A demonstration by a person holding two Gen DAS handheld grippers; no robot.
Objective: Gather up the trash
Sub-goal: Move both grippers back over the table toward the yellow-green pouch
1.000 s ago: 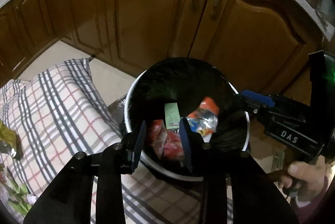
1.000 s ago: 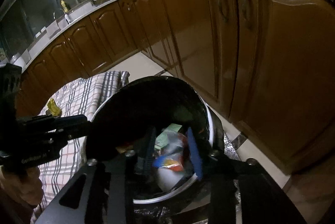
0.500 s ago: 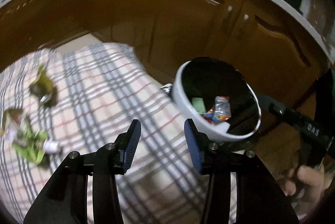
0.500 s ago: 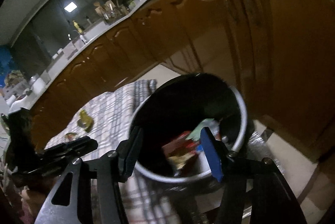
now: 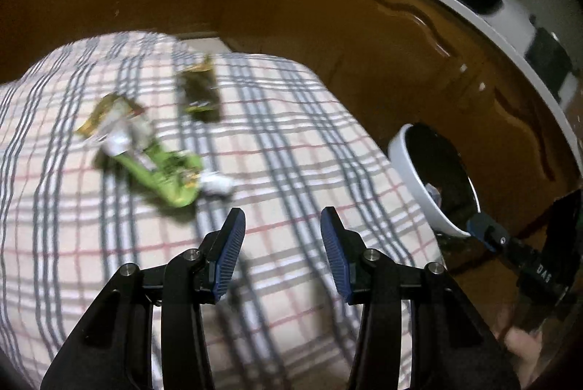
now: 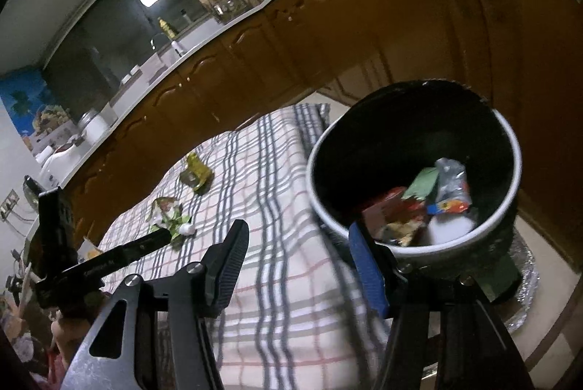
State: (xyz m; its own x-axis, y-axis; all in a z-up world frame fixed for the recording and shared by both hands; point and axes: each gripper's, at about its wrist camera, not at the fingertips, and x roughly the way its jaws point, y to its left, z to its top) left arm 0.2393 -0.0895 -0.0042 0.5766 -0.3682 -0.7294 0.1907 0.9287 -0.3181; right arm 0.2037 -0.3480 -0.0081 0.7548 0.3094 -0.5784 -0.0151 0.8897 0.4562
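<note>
We have just let go of our last pieces over the bin [image 6: 411, 178]: both grippers have swung away from it and back over the checked cloth [image 5: 291, 142]. The left gripper [image 5: 280, 244] has its jaws parted with nothing between them; the right gripper [image 6: 302, 266] is likewise spread and empty, its right finger at the bin's near rim. Wrappers now lie inside the bin, off the cloth's right edge. Three pieces remain near the cloth's far edge: a green wrapper [image 5: 167, 175], a dark packet [image 5: 200, 94] and a pale wrapper [image 5: 109, 113]. So collecting is partly done; we judge the green wrapper comes next.
</note>
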